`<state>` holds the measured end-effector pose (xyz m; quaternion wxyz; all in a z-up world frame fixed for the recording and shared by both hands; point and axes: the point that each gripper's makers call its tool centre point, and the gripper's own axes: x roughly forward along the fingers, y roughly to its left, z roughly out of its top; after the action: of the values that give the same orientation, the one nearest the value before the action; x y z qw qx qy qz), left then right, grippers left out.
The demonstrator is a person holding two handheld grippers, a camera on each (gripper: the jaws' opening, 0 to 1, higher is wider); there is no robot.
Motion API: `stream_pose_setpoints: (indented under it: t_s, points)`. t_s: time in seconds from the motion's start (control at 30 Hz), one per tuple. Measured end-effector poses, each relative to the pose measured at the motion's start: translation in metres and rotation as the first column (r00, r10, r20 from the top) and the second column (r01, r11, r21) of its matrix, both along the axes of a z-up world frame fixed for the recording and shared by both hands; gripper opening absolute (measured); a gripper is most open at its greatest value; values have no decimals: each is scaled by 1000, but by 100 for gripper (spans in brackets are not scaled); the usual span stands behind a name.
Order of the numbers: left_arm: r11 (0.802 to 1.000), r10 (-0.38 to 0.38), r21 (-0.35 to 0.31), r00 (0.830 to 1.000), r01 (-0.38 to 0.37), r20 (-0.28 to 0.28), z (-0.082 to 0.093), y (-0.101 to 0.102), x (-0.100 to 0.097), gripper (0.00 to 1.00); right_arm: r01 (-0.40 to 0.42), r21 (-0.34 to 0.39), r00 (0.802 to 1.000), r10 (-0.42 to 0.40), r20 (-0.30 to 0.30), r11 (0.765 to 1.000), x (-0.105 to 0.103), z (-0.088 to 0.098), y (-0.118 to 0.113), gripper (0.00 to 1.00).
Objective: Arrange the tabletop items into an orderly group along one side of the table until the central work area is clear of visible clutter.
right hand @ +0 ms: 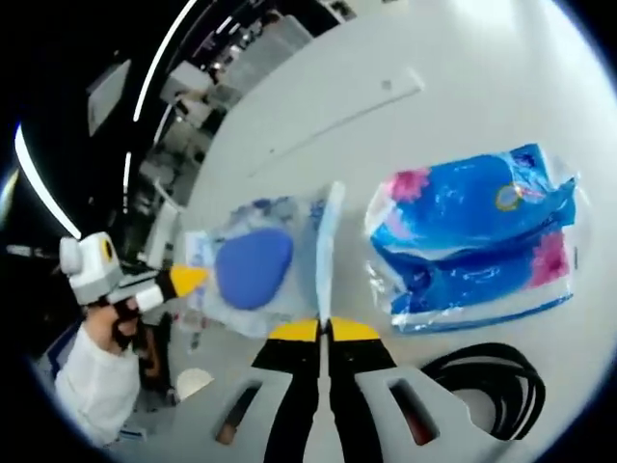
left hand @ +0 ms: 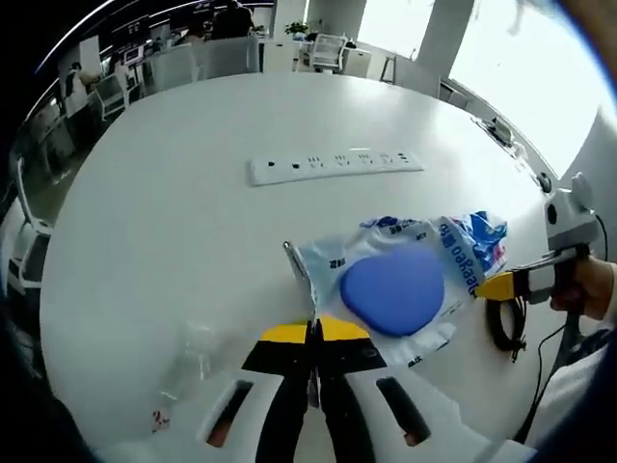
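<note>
A white round table (left hand: 174, 222) is carrying a power strip (left hand: 333, 165). A blue tissue pack (right hand: 477, 241) is lying beside a coiled black cable (right hand: 487, 386). Between both grippers, a clear bag holding a blue pad (left hand: 395, 286) is hanging stretched: the left gripper (left hand: 314, 333) and right gripper (right hand: 323, 333) are each pinching an edge, jaws together.

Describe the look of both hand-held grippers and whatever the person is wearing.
Each hand-held gripper, left and right, has black jaws with yellow tips rising from a pale grey slotted body. Seen from the other's view, each has a light grey pistol-shaped handle. The person's white sleeve shows.
</note>
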<state>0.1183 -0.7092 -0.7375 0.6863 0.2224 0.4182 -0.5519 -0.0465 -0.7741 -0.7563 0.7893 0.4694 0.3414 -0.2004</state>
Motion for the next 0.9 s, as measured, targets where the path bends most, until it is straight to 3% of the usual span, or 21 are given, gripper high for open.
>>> stream_pose_setpoints:
  t_s: [0.53, 0.9]
  points:
    - [999, 16, 51, 1000, -16, 7, -28, -3, -8, 0, 23, -5, 999, -23, -39, 1000, -8, -15, -5, 0]
    - [997, 77, 28, 997, -77, 2, -31, -4, -7, 0, 13, -17, 1000, -13, -28, 1000, -9, -14, -3, 3]
